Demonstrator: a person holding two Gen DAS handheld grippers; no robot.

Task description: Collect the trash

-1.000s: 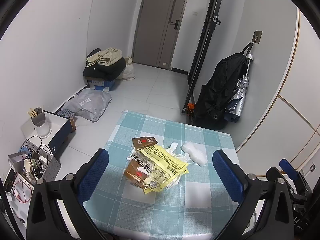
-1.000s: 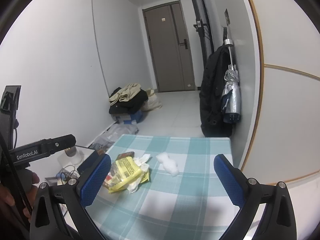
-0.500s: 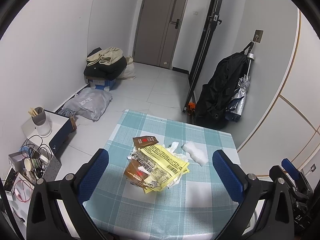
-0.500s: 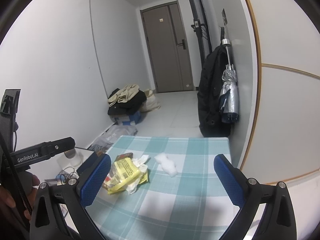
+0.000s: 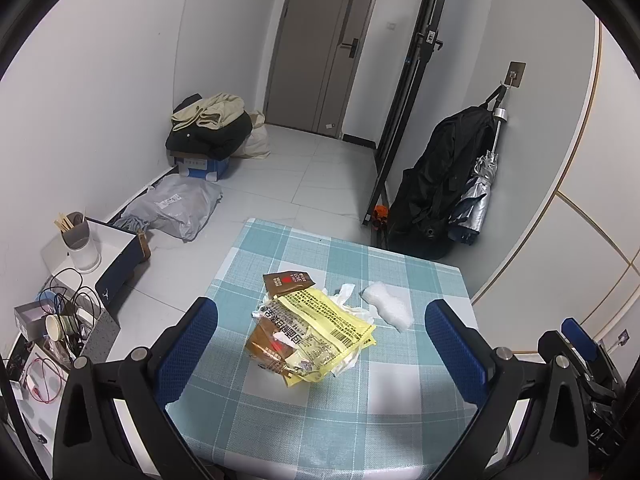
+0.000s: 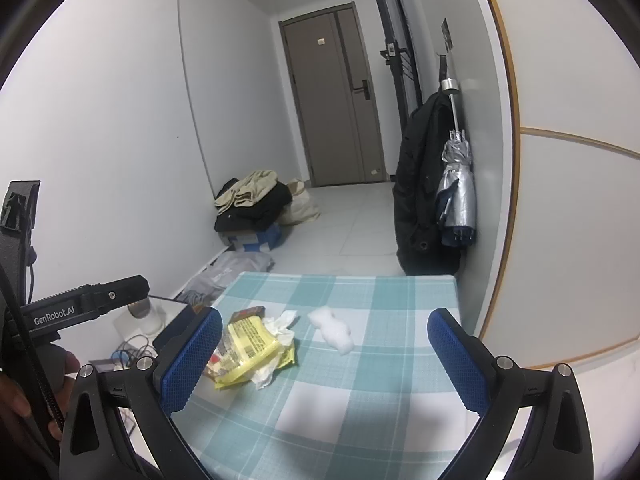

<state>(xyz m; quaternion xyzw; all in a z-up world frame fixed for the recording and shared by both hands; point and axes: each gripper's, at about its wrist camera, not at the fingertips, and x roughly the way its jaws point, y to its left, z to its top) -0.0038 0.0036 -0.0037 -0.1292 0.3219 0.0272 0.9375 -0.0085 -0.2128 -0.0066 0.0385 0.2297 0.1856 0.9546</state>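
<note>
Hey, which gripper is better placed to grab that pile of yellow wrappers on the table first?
Left, probably. The yellow wrapper pile sits centred between the open left gripper fingers, while in the right gripper view it lies off beside the left finger; the white wad is nearer its middle.

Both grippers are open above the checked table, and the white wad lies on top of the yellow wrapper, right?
Not quite. The white wad lies on the table beside the yellow wrapper, apart from it, as the left wrist view shows. The left gripper and the right gripper are indeed both open above the table.
</note>
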